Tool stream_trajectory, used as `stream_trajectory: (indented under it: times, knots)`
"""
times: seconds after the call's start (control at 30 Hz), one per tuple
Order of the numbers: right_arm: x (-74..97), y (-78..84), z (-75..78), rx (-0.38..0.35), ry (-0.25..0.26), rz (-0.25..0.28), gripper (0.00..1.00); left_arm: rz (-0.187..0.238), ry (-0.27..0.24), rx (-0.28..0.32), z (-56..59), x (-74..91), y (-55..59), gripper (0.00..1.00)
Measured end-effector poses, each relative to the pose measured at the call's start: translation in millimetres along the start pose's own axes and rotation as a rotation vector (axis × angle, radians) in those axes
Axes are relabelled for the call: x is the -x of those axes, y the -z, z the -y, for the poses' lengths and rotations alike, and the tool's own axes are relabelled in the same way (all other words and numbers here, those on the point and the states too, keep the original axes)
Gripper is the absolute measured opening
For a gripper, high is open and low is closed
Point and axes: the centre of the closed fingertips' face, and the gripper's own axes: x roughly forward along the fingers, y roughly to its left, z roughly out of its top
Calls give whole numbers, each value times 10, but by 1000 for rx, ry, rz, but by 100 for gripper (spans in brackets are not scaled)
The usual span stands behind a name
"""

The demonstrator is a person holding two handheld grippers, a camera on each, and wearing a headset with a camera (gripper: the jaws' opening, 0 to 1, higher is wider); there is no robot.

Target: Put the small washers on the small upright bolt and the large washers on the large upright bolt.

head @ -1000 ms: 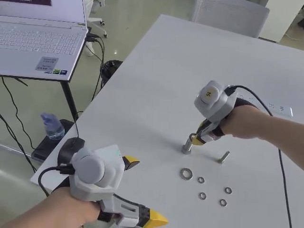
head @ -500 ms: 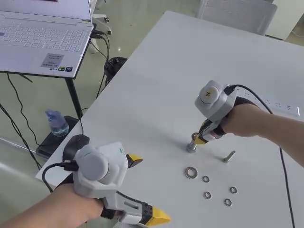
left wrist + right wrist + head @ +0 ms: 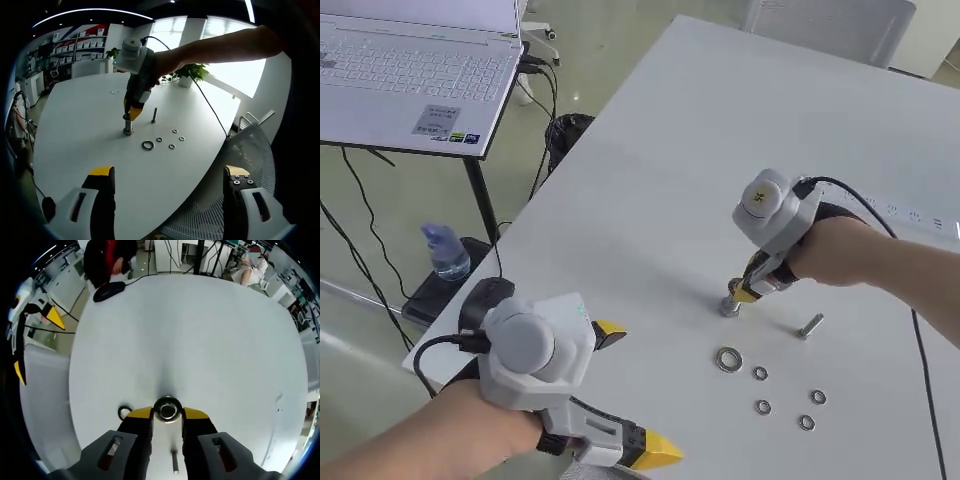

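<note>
The large bolt (image 3: 731,304) stands upright on the white table (image 3: 650,190). My right gripper (image 3: 741,293) is shut on it; in the right gripper view its jaws close on either side of the large bolt (image 3: 167,409). The small bolt (image 3: 810,325) lies on its side just to the right. One large washer (image 3: 728,359) and several small washers (image 3: 763,407) lie loose in front of the bolts. My left gripper (image 3: 635,392) hovers open and empty at the table's near left edge, and its gripper view looks across at the right gripper (image 3: 134,106), large bolt (image 3: 128,125) and large washer (image 3: 147,145).
A laptop (image 3: 410,70) sits on a stand beyond the table's left edge, with cables and a bottle (image 3: 447,255) on the floor below. A chair (image 3: 830,15) stands at the far end. Bare table stretches behind the bolts.
The head camera has shifted a little. My right gripper stays shut on the large bolt, and my left gripper keeps its place, open.
</note>
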Motion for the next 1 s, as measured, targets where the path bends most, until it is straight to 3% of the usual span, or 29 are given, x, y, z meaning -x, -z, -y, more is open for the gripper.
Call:
stream_trajectory:
  times: [0.33,0.7,1.0]
  knots:
    - [-28,8,-76,9,-3,-15,21,2,-1,7,-37,25,7,88]
    - [-128,51,-61,6,-14,-33,21,18,-11,-10,-82,25,-71,91]
    - [-179,58,-59,2,-18,-36,21,8,-9,-7,-99,16,-45,90]
